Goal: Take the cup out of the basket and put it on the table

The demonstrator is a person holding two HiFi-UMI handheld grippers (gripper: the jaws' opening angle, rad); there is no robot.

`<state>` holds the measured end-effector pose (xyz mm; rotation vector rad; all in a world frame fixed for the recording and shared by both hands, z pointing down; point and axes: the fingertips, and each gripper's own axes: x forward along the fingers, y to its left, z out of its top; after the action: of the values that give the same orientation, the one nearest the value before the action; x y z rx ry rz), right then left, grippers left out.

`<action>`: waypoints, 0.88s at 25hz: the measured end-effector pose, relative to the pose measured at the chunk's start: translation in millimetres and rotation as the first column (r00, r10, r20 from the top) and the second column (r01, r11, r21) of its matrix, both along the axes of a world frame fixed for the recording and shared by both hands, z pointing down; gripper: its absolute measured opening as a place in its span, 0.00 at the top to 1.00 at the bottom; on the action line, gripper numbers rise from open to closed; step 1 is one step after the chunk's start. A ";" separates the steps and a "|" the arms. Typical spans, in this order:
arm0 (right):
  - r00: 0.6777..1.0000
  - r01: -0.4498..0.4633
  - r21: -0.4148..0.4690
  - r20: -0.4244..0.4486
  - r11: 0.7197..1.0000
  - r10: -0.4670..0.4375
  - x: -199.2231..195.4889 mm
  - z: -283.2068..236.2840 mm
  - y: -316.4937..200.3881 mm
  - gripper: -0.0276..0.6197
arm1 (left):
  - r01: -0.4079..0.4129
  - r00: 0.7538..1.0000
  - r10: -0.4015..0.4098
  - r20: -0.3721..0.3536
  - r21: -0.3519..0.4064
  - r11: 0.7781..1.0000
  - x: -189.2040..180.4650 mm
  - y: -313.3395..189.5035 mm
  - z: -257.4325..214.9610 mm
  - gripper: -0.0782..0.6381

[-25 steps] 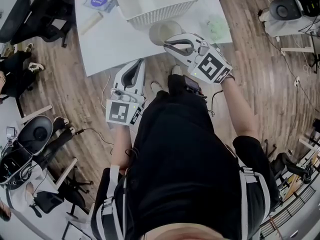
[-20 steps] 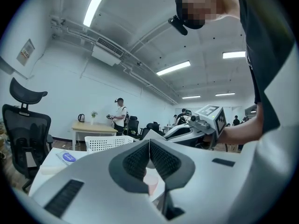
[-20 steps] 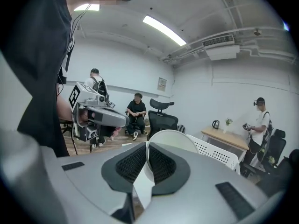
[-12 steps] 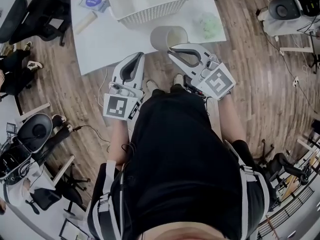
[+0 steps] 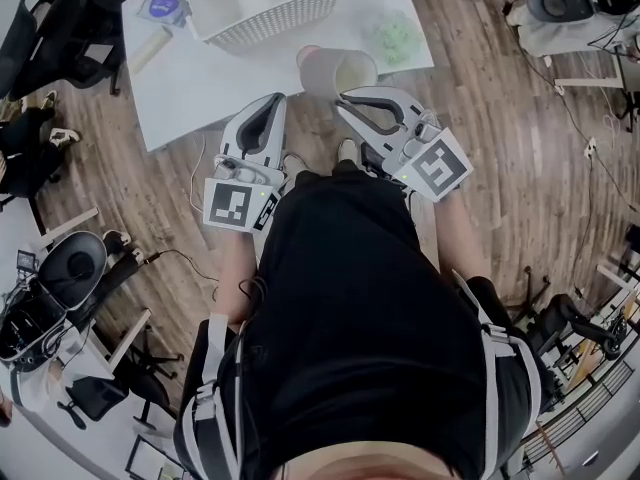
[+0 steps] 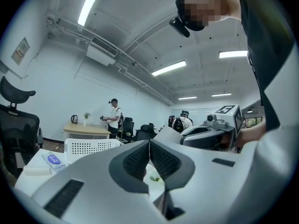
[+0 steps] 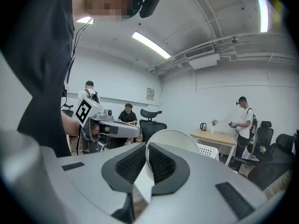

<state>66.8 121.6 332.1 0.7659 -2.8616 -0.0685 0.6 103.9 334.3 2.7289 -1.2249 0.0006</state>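
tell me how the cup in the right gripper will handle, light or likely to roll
Probably light: the right gripper holds the cup by a pinch on one side of its wall. That wall looks thin, so it may flex if squeezed hard. It is round and held tilted, so it could roll if released on its side.

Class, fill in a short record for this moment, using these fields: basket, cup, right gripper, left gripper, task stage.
basket: white, perforated, on the far part of the table
cup: out of the basket, over the table's near edge, tipped so its opening shows
right gripper: shut on the cup's wall
left gripper: shut, nothing between its jaws, by the table's near edge
task stage: cup is out; whether it rests on the table cannot be told
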 end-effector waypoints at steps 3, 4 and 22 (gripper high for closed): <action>1.000 -0.008 0.003 0.015 1.000 0.008 5.5 -3.6 -0.6 0.90 | -0.002 1.000 0.002 0.006 -0.001 1.000 7.4 1.2 0.4 0.87; 1.000 -0.008 0.003 0.019 1.000 0.008 7.2 -4.5 -0.9 0.90 | -0.001 1.000 0.001 0.008 -0.002 1.000 9.5 1.5 0.4 0.87; 0.999 -0.002 0.027 0.037 1.000 0.001 18.5 -8.2 -3.8 0.90 | 0.034 0.999 -0.034 0.024 0.001 0.999 15.7 9.7 0.6 0.86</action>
<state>85.4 117.8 323.9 0.7828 -2.9006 -0.0940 16.3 113.7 334.9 2.7162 -1.2772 0.0289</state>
